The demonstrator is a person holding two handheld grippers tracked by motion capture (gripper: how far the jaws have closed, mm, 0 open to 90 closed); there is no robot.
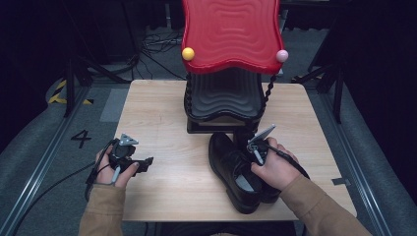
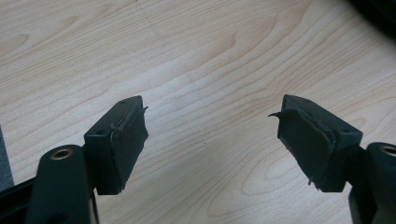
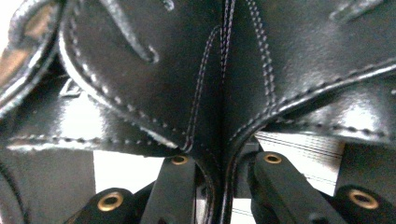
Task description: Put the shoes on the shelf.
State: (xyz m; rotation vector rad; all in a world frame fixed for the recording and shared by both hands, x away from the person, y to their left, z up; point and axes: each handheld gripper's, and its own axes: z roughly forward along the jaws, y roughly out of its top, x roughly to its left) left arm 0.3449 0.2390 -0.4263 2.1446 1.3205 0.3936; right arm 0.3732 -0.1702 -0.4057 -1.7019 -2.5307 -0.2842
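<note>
The right gripper (image 1: 256, 145) is clamped on the adjoining inner sides of a pair of black shoes (image 1: 235, 169), which stand on the table (image 1: 162, 113) before a red-topped rack (image 1: 230, 34). The left gripper (image 2: 212, 140) is held wide open over bare wood, well apart from them.

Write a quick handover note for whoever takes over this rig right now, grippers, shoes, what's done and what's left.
Right gripper: jaws pinch the adjoining inner walls of the pair of black shoes, near the table's front edge, before the rack.
Left gripper: open, holding nothing, low over bare table at left.
Done: shoes gripped.
Left: probably lift the pair onto the rack.
</note>
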